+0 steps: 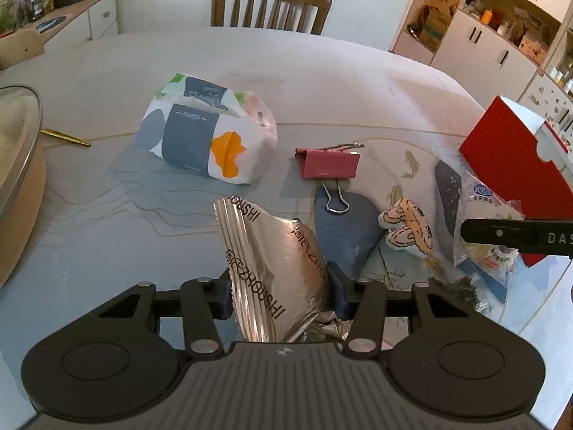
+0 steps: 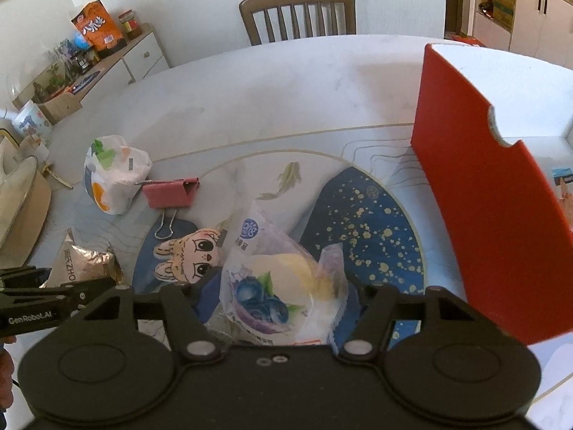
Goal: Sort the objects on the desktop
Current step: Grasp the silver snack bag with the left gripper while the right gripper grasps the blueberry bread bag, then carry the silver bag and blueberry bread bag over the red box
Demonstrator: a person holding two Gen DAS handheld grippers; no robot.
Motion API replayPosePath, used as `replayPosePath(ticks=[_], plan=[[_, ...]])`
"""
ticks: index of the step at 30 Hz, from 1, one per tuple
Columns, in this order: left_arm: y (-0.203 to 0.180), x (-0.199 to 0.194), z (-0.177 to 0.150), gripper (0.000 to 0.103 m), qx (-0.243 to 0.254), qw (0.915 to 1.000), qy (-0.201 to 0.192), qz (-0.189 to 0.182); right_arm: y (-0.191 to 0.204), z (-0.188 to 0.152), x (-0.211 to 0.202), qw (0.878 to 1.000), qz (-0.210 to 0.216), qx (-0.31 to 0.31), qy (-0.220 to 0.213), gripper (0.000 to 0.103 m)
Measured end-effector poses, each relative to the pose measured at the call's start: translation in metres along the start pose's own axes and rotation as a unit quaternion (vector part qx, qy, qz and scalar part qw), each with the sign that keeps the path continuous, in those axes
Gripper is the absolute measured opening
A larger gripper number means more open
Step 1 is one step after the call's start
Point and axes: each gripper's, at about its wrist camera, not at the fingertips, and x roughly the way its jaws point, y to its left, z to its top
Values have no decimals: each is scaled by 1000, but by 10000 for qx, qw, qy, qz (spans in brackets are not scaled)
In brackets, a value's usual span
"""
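My left gripper [image 1: 281,292] is shut on a silver foil snack packet [image 1: 272,258], which also shows in the right wrist view [image 2: 84,263]. My right gripper [image 2: 283,297] is closed around a clear blueberry bread packet [image 2: 279,283], also seen from the left [image 1: 483,215]. A red open box [image 2: 494,193] stands at the right, seen from the left too [image 1: 515,165]. A pink binder clip [image 1: 327,163], a tiger plush charm [image 1: 408,227] and a tissue pack [image 1: 206,136] lie on the table.
A wooden chair [image 1: 268,7] stands behind the table. A round metal tray on a wooden board [image 1: 18,150] is at the left edge, with a gold pen [image 1: 66,137] beside it. A sideboard with jars and an orange bag [image 2: 98,27] stands at the back left.
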Motion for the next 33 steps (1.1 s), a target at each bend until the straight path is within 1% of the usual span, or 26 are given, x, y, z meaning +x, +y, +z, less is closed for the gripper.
replayPosePath(ticks=[9, 18, 24, 33], plan=[[1, -22, 1, 48, -246, 9996, -131, -15, -1, 5, -26, 9998, 150, 21, -123, 65], [-9, -48, 1, 48, -465, 9984, -309, -96, -4, 6, -54, 9993, 294, -38, -245, 65], [-26, -65, 3, 48, -502, 9976, -413, -241, -15, 9, -74, 9986, 410, 31, -340, 65], [-68, -79, 6, 48, -433, 9970, -488, -424, -37, 17, -105, 9975, 533, -20, -462, 65]])
